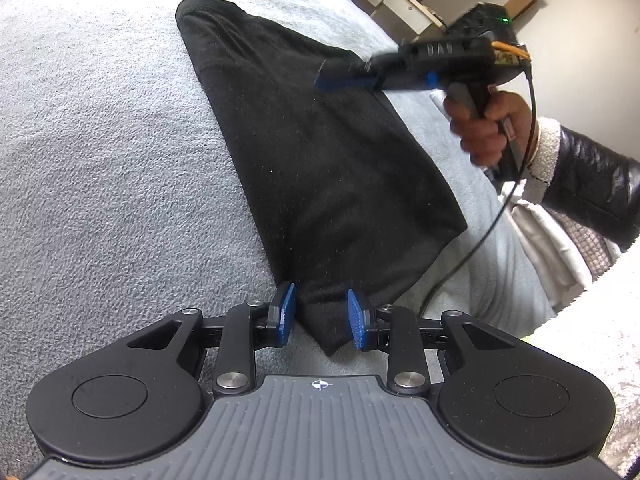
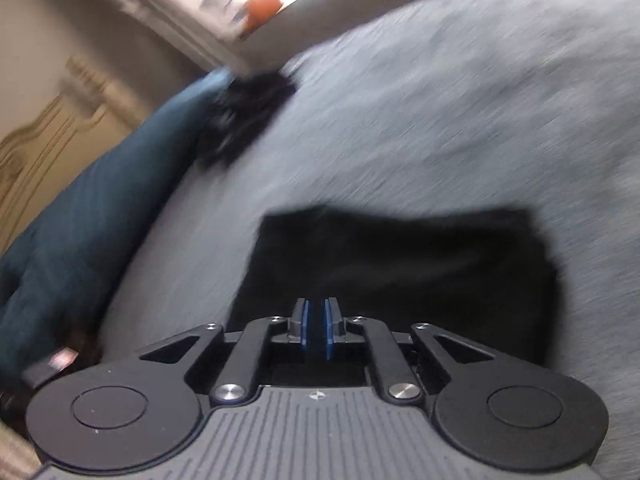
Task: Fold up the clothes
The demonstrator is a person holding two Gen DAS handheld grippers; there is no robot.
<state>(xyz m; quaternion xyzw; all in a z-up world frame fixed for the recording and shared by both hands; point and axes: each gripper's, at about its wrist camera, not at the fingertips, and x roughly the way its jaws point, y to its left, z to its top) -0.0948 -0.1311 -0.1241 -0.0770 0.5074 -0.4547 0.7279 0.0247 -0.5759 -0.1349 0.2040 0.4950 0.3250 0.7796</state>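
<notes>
A wide grey fleece blanket (image 1: 100, 160) covered the whole surface. On it lay a black garment (image 1: 320, 168), folded into a long flat shape that ran from the near edge of the left wrist view toward the far corner. Along the blanket's far side in the right wrist view lay a dark teal cushion (image 2: 80, 216), with a small dark crumpled heap (image 2: 244, 120) beside it, too blurred to identify.

The left gripper (image 1: 322, 316) sat at the garment's near, narrow end. Its blue pads stood apart with the tip of the cloth lying between them; they straddled the fabric without visibly pressing it.

The right gripper (image 1: 344, 80) hovered over the garment's far right edge, held by a hand (image 1: 484, 128) in a dark sleeve with a pale fleecy cuff. In its own blurred view (image 2: 316, 328) its pads showed a narrow gap with nothing in it, and the garment (image 2: 400, 264) lay just ahead and below.
</notes>
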